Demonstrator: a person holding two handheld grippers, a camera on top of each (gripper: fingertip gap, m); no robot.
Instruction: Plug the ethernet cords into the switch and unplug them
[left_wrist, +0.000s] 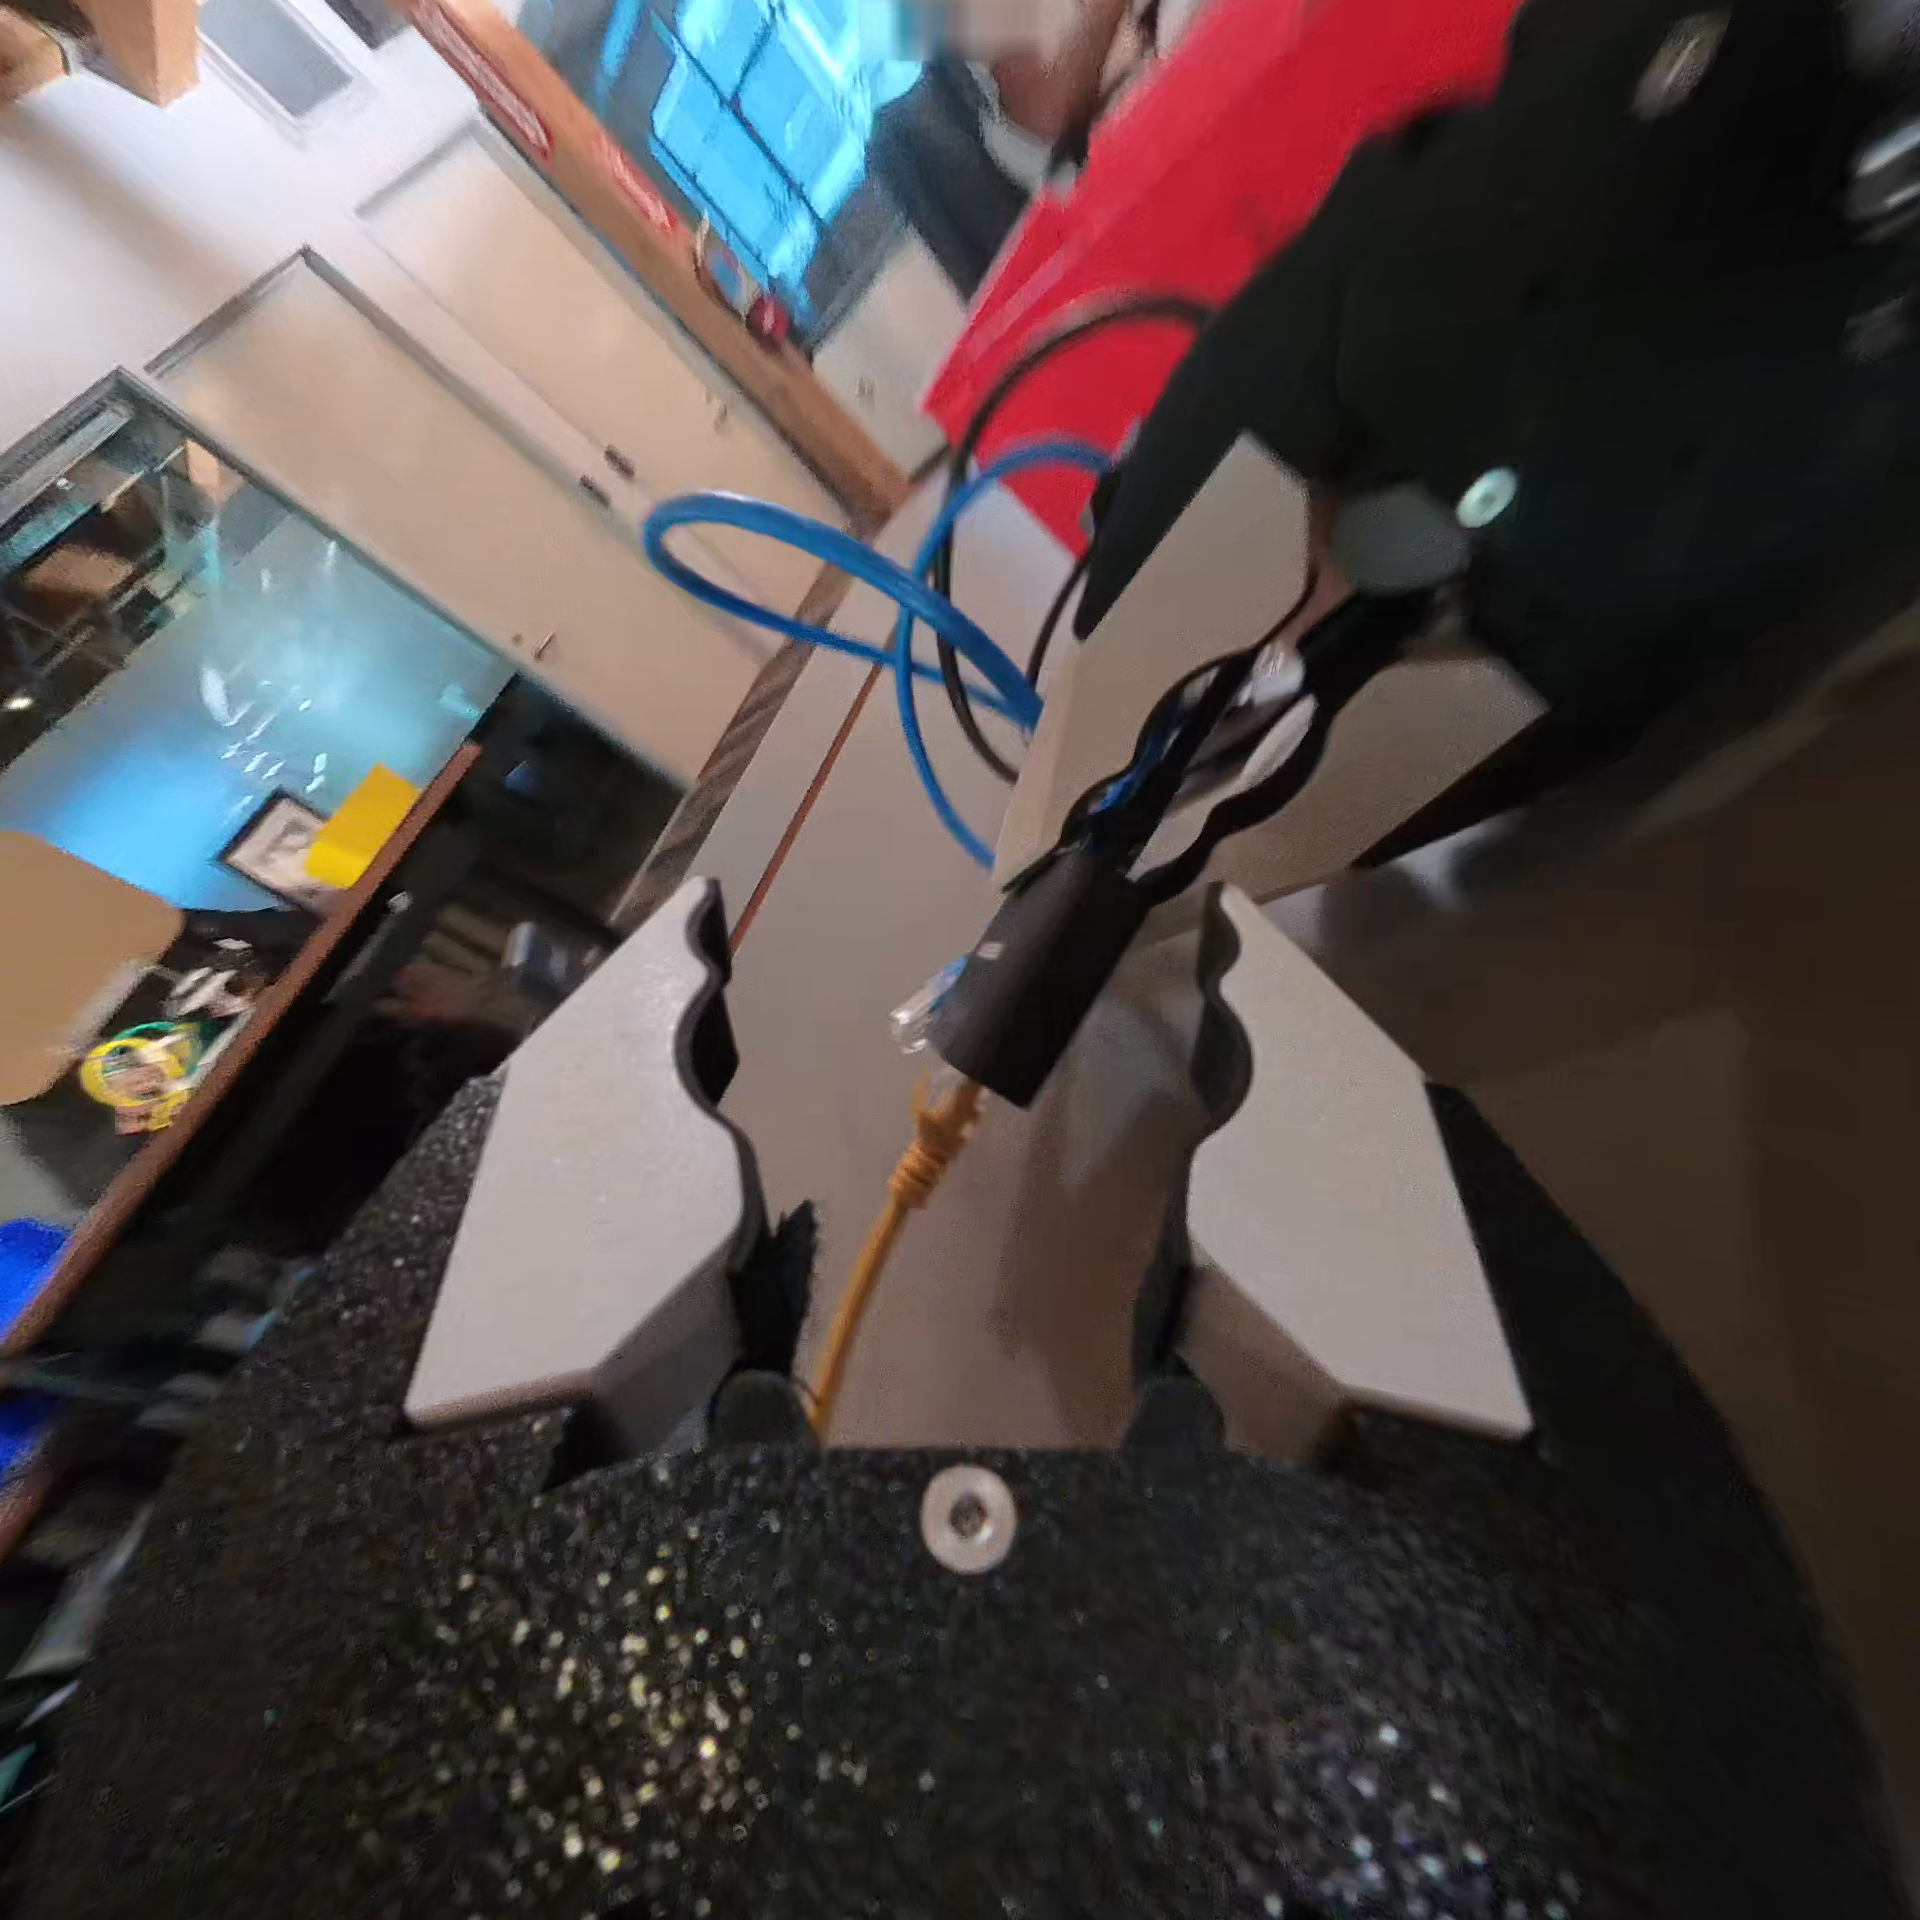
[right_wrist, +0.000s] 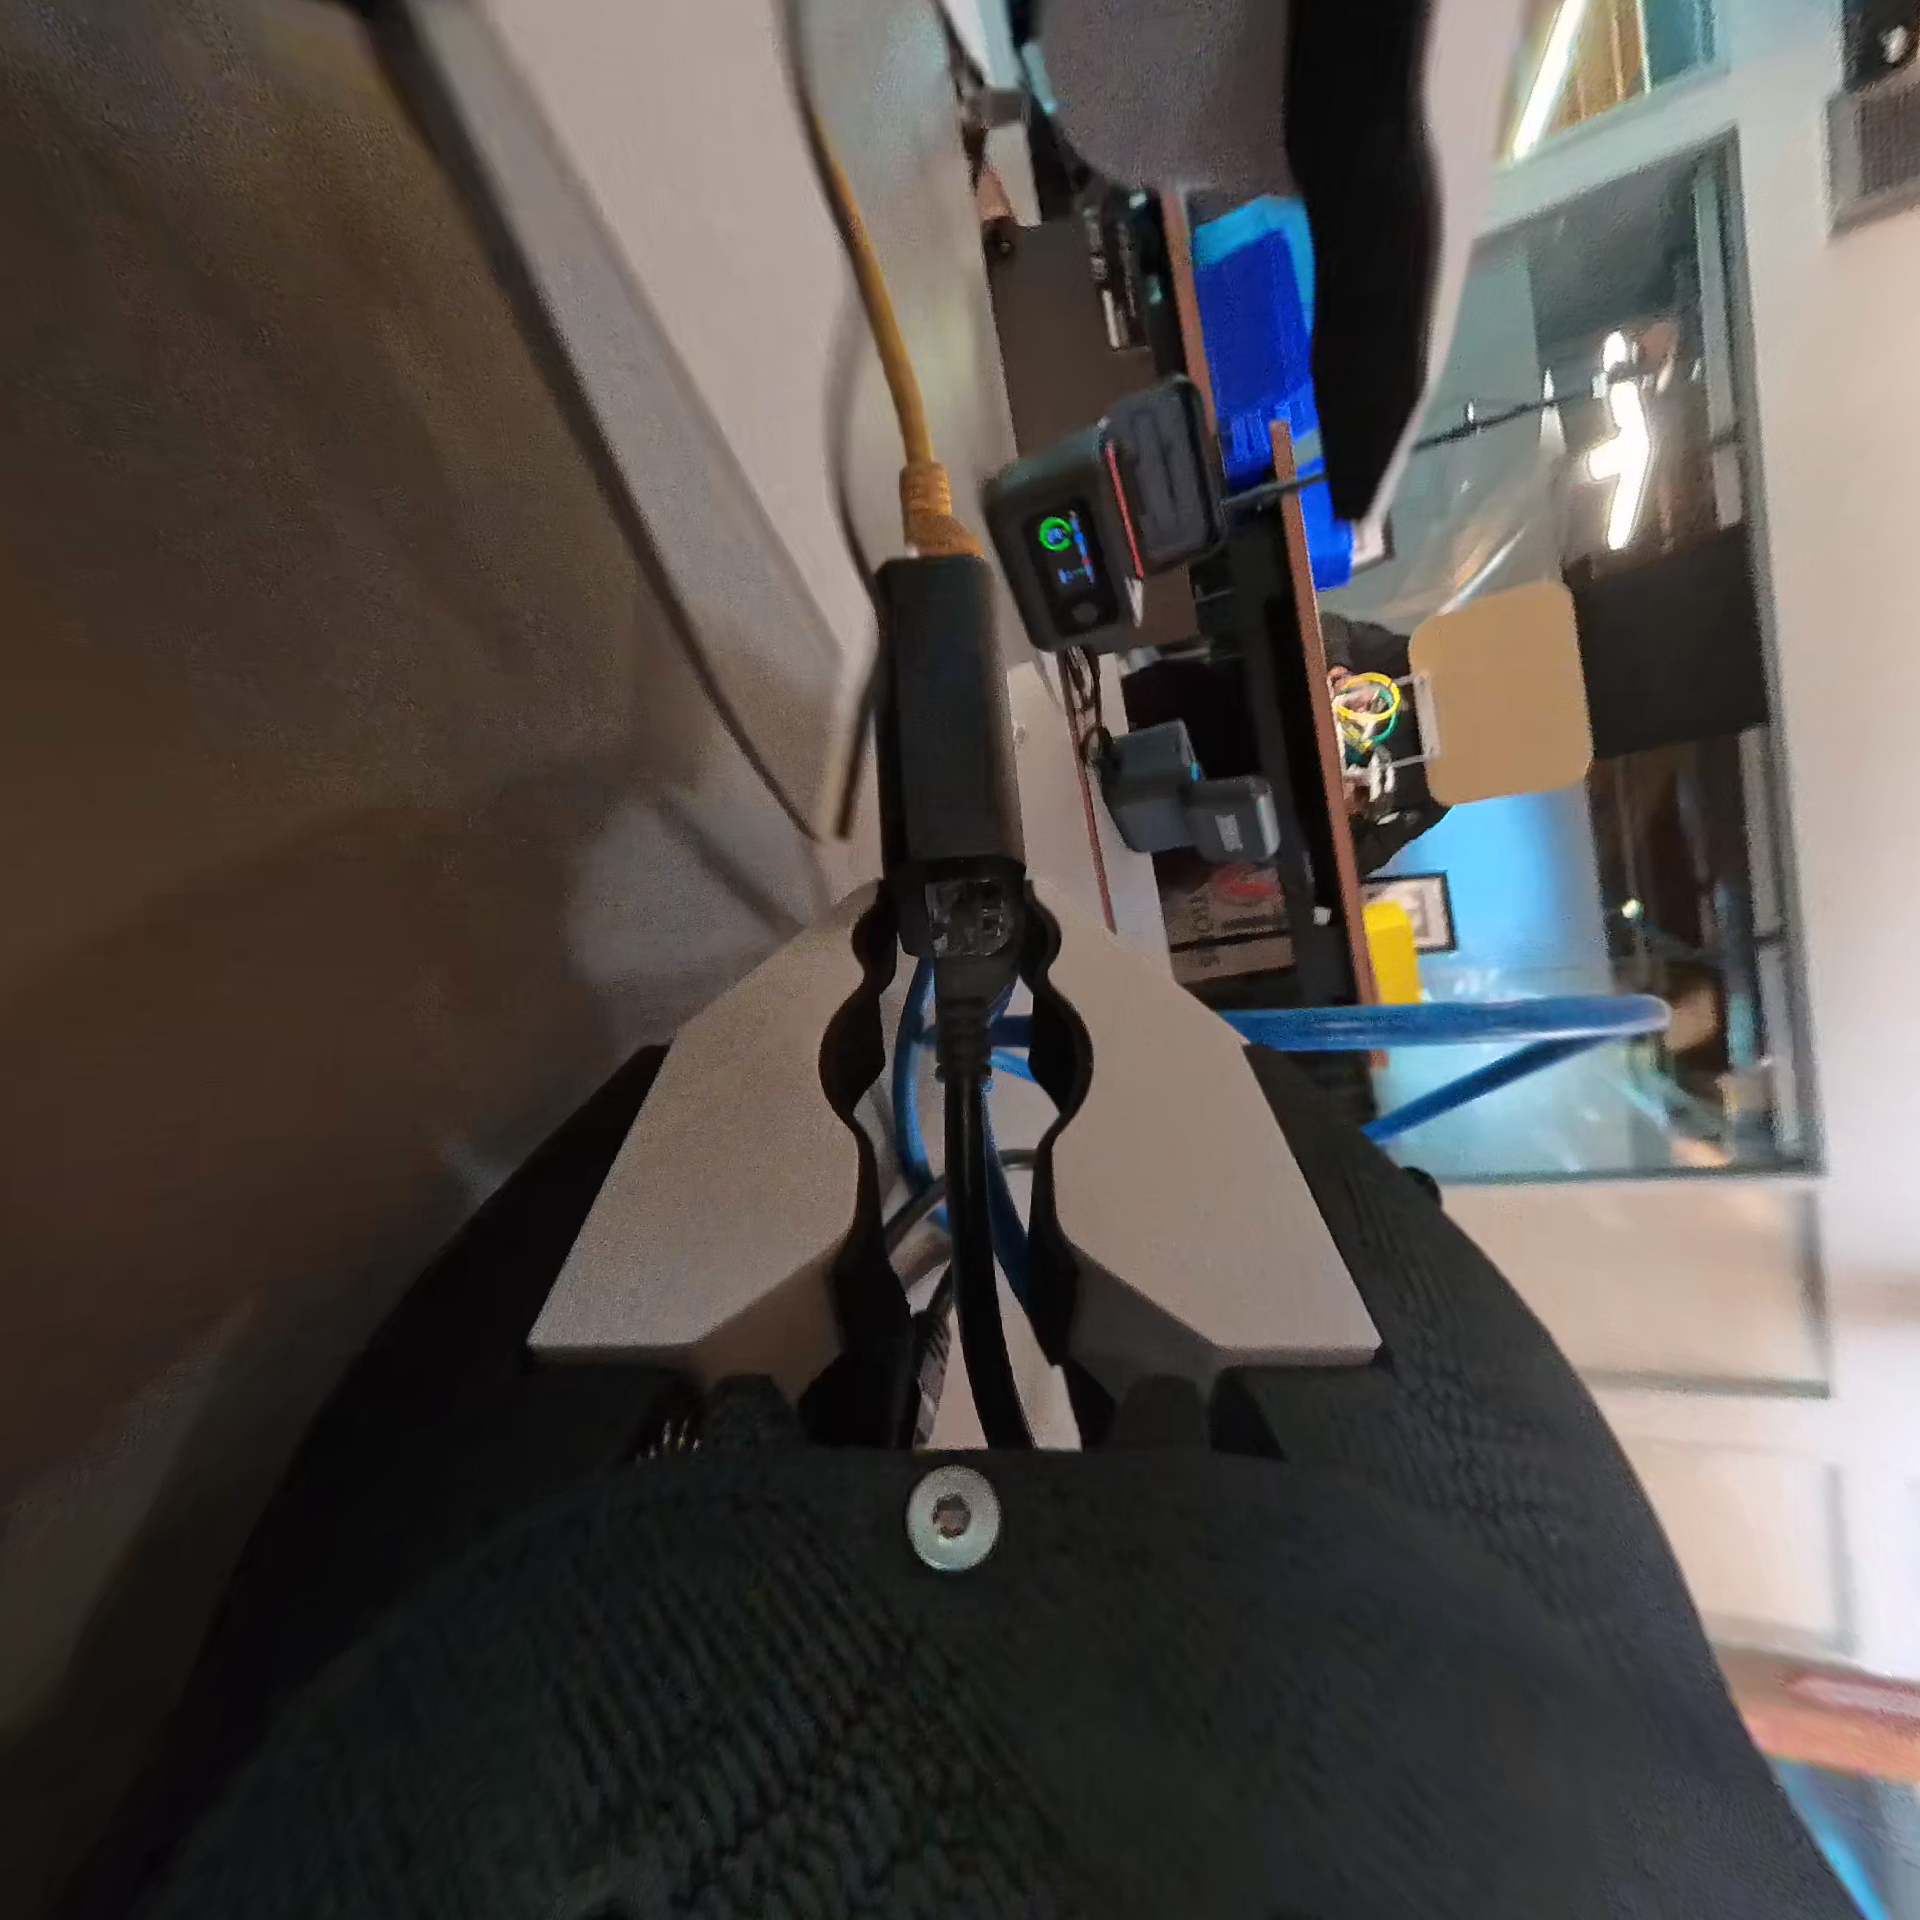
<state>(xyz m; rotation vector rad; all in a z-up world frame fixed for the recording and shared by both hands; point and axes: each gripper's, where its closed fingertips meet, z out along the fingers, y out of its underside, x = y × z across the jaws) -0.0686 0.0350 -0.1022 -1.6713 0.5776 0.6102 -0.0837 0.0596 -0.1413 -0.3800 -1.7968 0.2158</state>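
Note:
The switch (left_wrist: 1039, 987) is a small black box, held up in the air over a white tabletop (left_wrist: 862, 831). My right gripper (right_wrist: 956, 914) is shut on its rear end, where a black lead (right_wrist: 966, 1143) runs back between the fingers. That gripper also shows in the left wrist view (left_wrist: 1195, 790). A yellow ethernet cord (left_wrist: 914, 1174) is plugged into the switch's far end (right_wrist: 920, 499). The clear plug (left_wrist: 920, 1013) of a blue ethernet cord (left_wrist: 821, 582) sits against that same end; I cannot tell whether it is in a port. My left gripper (left_wrist: 966, 935) is open and empty, with the switch's end between its fingertips.
A person in a red top (left_wrist: 1195, 208) stands behind the right gripper. A dark shelf holds a small device with a lit screen (right_wrist: 1070, 561) and a blue bin (right_wrist: 1257, 343) beside the switch. White cabinets (left_wrist: 499, 436) and a glass partition (left_wrist: 260, 665) are farther back.

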